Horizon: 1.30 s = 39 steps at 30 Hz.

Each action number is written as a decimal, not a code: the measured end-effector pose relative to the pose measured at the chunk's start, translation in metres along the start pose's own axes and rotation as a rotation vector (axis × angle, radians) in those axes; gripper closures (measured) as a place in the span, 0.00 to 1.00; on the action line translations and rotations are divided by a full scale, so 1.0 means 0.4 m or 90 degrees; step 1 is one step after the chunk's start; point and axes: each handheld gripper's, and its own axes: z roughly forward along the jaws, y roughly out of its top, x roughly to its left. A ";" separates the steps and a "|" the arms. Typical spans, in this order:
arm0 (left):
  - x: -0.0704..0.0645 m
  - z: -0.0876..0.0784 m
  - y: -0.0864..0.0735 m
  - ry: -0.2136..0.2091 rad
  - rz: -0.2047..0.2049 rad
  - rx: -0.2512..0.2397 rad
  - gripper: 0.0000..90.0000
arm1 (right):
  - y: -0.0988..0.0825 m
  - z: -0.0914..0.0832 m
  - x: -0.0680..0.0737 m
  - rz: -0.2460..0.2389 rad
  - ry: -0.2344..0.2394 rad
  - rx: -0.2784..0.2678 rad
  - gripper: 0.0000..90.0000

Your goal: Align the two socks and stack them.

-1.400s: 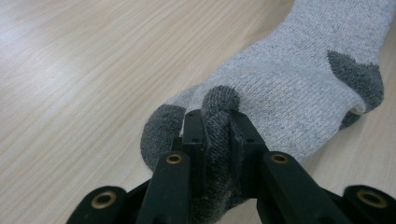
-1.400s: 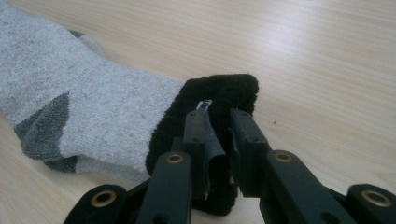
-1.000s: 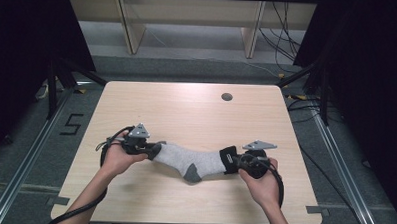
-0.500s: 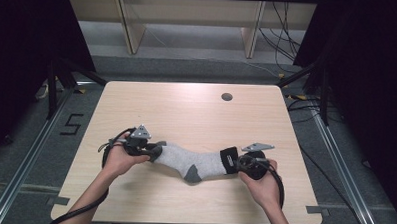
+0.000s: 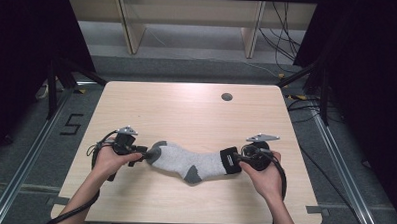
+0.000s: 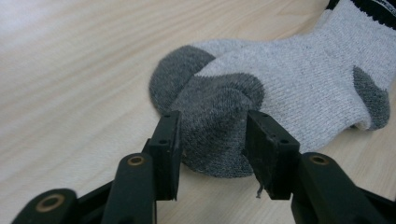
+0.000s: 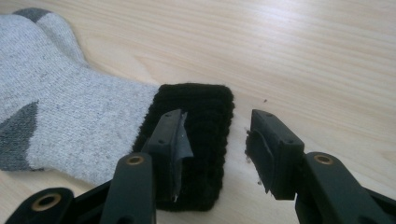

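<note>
A grey sock [image 5: 190, 161] with dark grey toe and heel and a black cuff [image 5: 230, 160] lies stretched out near the table's front edge. In the left gripper view a second toe peeks out behind the front one, so it looks like two socks stacked. My left gripper [image 5: 147, 154] is at the toe end. Its jaws stand apart on either side of the dark toe [image 6: 215, 107], and the gripper [image 6: 212, 135] is open. My right gripper [image 5: 236, 161] is at the other end, open [image 7: 215, 135], with the edge of the black cuff [image 7: 205, 102] lying flat between its jaws.
The wooden table [image 5: 196, 117] has a small round cable hole [image 5: 226, 97] at the back right. Dark frame posts and cables stand on the floor around it. A shelf unit [image 5: 189, 21] stands beyond the far edge.
Both hands have shifted only slightly, the left one a little toward the near edge. The sock has stayed between them on the table.
</note>
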 end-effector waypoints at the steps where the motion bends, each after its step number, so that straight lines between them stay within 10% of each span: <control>1: 0.004 0.006 0.000 -0.010 0.000 0.005 0.66 | 0.002 0.008 -0.001 0.005 0.003 0.009 0.62; 11: -0.002 0.005 0.018 0.021 0.053 0.047 1.00 | 0.003 0.045 -0.004 0.016 0.016 0.036 0.88; 20: -0.029 -0.018 0.068 0.030 0.095 0.013 1.00 | 0.008 0.045 -0.010 -0.013 0.017 0.024 0.89; 25: -0.028 0.013 0.060 0.021 0.098 0.018 0.67 | 0.004 0.041 -0.007 0.000 0.016 0.036 0.88; 29: -0.027 0.027 0.052 0.023 0.101 0.025 0.61 | 0.003 0.041 -0.004 0.011 0.018 0.039 0.87; 39: -0.031 0.055 0.051 0.018 0.138 0.062 0.91 | 0.003 0.041 -0.004 0.012 0.017 0.039 0.87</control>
